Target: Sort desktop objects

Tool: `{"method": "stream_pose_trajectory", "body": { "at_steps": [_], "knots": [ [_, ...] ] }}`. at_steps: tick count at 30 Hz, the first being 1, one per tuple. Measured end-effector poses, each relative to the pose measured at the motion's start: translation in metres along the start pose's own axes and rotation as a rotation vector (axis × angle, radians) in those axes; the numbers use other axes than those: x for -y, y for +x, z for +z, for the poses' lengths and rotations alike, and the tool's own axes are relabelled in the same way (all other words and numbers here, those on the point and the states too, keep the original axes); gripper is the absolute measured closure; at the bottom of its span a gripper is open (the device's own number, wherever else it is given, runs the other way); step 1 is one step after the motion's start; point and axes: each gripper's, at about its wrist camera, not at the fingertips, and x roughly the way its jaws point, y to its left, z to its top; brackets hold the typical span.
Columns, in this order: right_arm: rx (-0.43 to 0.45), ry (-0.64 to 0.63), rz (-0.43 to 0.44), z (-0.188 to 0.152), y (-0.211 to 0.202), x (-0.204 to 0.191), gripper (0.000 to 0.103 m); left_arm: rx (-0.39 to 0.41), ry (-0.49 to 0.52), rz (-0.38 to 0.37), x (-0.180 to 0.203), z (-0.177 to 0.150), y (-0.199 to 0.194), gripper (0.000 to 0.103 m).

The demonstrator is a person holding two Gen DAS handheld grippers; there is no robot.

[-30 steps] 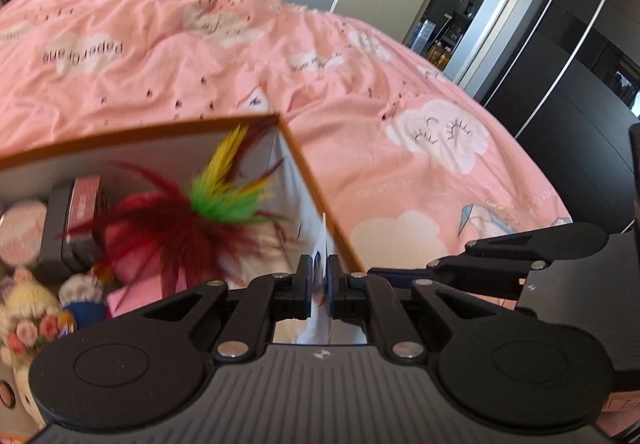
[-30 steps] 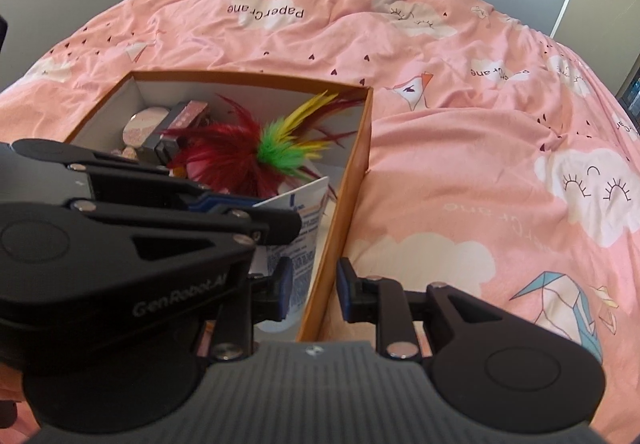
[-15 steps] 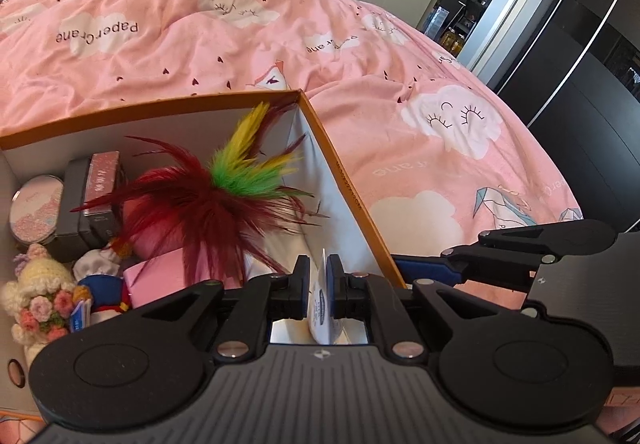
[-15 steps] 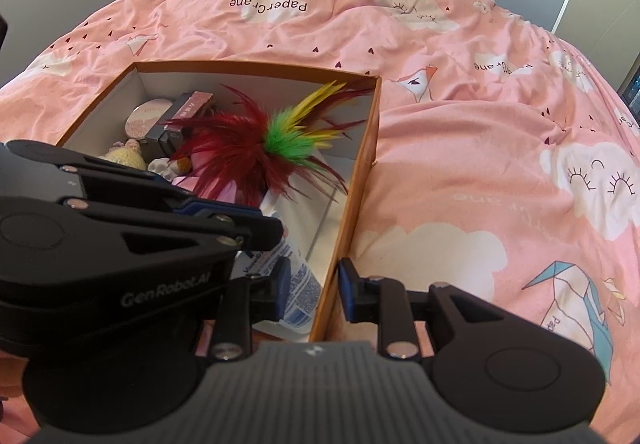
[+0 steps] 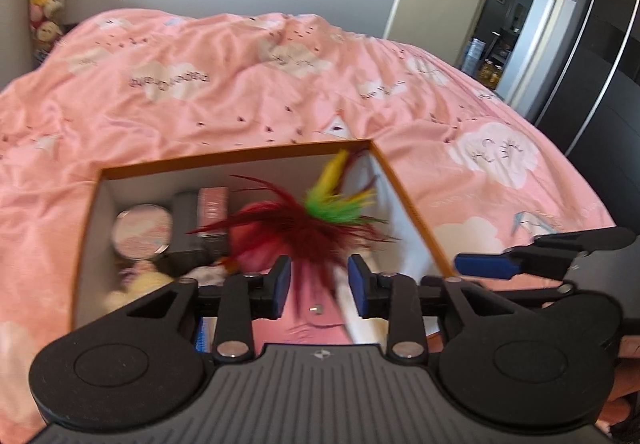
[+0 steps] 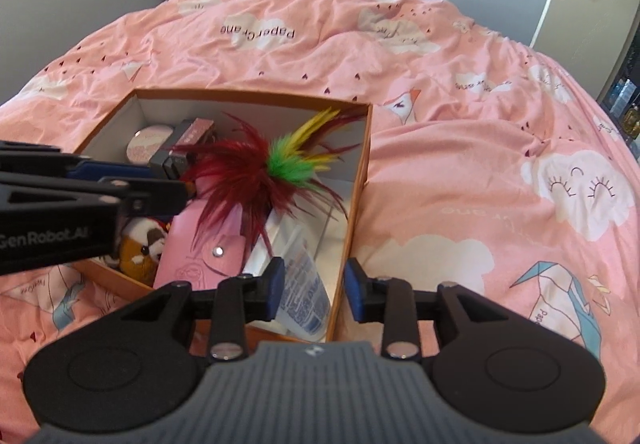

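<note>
Left claw now spread and empty; half a second ago it pinched the white packet, which now lies in the orange box on the bed. Right claw also spread, holding nothing. We judge that item sorted.

feather toy in box, box on bed

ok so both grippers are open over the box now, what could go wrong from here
1. The white printed packet leans against the wall of the orange cardboard box by the open right hand-held gripper; a nudge could tip it.
2. The red, green and yellow feather toy sprawls over the other items, so the open left hand-held gripper may snag feathers if it moves forward.
</note>
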Motion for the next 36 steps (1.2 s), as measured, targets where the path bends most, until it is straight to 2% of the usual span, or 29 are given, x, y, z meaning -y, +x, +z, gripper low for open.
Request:
{"method": "stream_pose_trajectory", "body": {
  "at_steps": [3,7,10,14,19,23,27,36],
  "knots": [
    [0.030,0.005,-0.011,0.000,-0.007,-0.006,0.066,0.012,-0.005,0.039,-0.006,-0.003,-0.006,0.050],
    [0.077,-0.001,-0.026,-0.001,-0.018,-0.018,0.064,0.017,-0.009,0.091,-0.014,-0.007,-0.009,0.048],
    [0.114,0.013,-0.017,-0.004,-0.026,-0.027,0.063,0.017,-0.023,0.130,-0.020,-0.013,-0.010,0.038],
    [0.160,0.046,0.011,-0.012,-0.032,-0.038,0.061,0.009,-0.040,0.164,-0.026,-0.020,-0.010,0.032],
    [0.190,0.076,0.015,-0.024,-0.030,-0.048,0.059,0.009,-0.051,0.190,-0.032,-0.032,-0.011,0.027],
    [0.211,0.109,0.016,-0.034,-0.027,-0.051,0.058,0.042,-0.069,0.201,-0.033,-0.040,-0.013,0.025],
    [0.210,0.128,0.025,-0.045,-0.023,-0.053,0.057,0.069,-0.044,0.222,-0.031,-0.048,-0.015,0.025],
    [0.233,0.111,-0.030,-0.054,-0.015,-0.060,0.056,0.092,-0.048,0.224,-0.035,-0.064,-0.011,0.024]
  ]
}}
